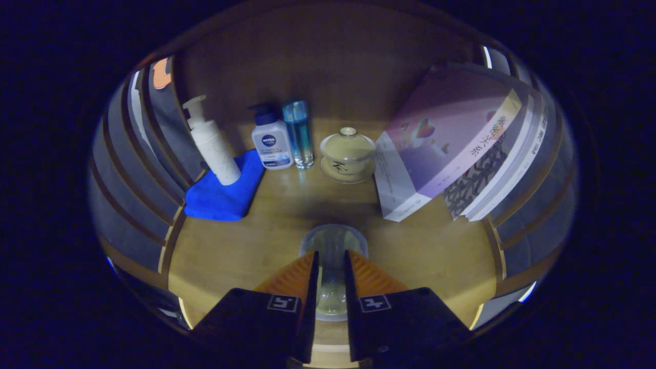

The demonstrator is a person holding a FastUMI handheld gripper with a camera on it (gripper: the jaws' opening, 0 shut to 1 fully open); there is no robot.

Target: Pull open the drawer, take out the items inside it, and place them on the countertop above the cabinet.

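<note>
Gripper (331, 266) fingers narrowly parted, clamping a clear glass cup (333, 246) over the wooden countertop (230, 246); lidded teacup (348, 154) stands beyond.

The pump bottle (271, 139), left of centre in the frame, carries a round dark-blue brand badge with white letters above lines of small print too fine to tell. The lidded cup (348, 148) at centre bears one dark brushed character on its side. The book (441, 138) at the right has a vertical line of Chinese characters down a pale strip. At the bottom, each finger of the gripper (331, 279) wears a square black-and-white marker; the fingers clasp a glass (332, 241).
</note>
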